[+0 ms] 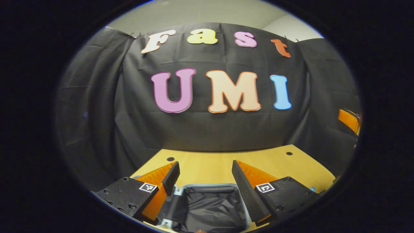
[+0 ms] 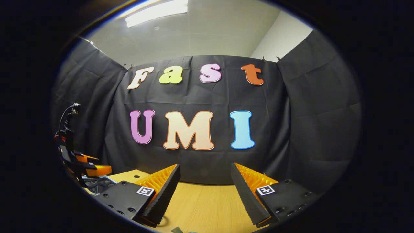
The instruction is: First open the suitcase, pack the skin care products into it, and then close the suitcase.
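The case [image 1: 210, 207] is seen open at the bottom centre of the left gripper view, its black fabric lining exposed inside a pale rim, set on the wooden table [image 1: 207, 161] between the two fingers of the left gripper [image 1: 205, 176]; opening looks done, so packing is judged to be the step in hand; no skin care product can be made out for certain, only a small blue speck at the lower right table edge and something unclear at the very bottom of the right gripper view, too small to tell; for the step to go well, a product should be found first, approached with the fingers straddling its body, gripped at the middle rather than the cap, and lowered into the lining clear of the rim so the case can be closed flat afterwards; now the jaws: the left gripper's are spread wide, nothing held, nothing pressed, the case lying below and between them, contact not discernible; the right gripper [image 2: 205, 181] is held over bare table at lower centre of its view, jaws equally wide apart, empty, touching nothing; at the lower left of that view the left gripper appears again, farther off, with part of the case just beneath it.
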Demonstrator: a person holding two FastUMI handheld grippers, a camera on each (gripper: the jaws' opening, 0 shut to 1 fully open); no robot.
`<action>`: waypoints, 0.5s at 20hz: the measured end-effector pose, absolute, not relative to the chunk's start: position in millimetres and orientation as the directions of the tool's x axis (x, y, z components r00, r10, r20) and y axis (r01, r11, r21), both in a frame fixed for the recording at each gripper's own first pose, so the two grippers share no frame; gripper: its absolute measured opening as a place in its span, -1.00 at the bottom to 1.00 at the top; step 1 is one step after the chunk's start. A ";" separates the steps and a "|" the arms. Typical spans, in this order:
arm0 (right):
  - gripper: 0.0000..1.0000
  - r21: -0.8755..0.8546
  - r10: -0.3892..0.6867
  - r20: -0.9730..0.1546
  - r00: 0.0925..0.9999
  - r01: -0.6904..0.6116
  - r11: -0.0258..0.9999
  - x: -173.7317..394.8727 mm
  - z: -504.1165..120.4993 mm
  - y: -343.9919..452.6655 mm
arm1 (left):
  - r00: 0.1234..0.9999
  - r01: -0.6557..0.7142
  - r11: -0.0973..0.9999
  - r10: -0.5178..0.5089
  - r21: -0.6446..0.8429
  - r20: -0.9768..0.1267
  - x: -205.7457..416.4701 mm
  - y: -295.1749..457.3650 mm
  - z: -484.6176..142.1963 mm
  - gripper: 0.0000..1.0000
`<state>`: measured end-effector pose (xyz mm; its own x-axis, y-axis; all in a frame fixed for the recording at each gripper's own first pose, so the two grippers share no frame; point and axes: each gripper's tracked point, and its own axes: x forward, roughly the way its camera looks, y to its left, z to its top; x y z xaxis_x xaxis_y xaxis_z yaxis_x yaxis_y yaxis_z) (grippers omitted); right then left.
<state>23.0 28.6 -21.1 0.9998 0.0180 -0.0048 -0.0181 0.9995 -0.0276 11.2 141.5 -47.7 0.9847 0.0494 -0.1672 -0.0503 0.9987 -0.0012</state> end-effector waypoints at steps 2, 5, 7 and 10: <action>0.96 -0.024 0.020 -0.017 1.000 -0.020 1.000 19.3 -26.6 17.5 | 0.980 0.008 1.000 -0.008 0.002 -0.199 11.6 101.5 -62.2 0.90; 1.00 -0.022 0.022 -0.036 0.999 -0.023 1.000 13.8 -32.9 -0.2 | 0.965 0.098 0.995 -0.094 0.005 -0.245 8.7 50.8 -83.8 0.90; 0.96 -0.022 0.024 -0.047 0.999 -0.025 0.999 9.4 -36.9 -10.3 | 0.948 0.146 0.989 -0.140 -0.002 -0.286 6.8 23.7 -102.4 0.90; 0.96 -0.030 0.030 -0.062 0.998 -0.032 0.999 2.2 -41.4 -23.6 | 0.911 0.200 0.978 -0.206 -0.056 -0.356 -0.8 -13.8 -134.5 0.91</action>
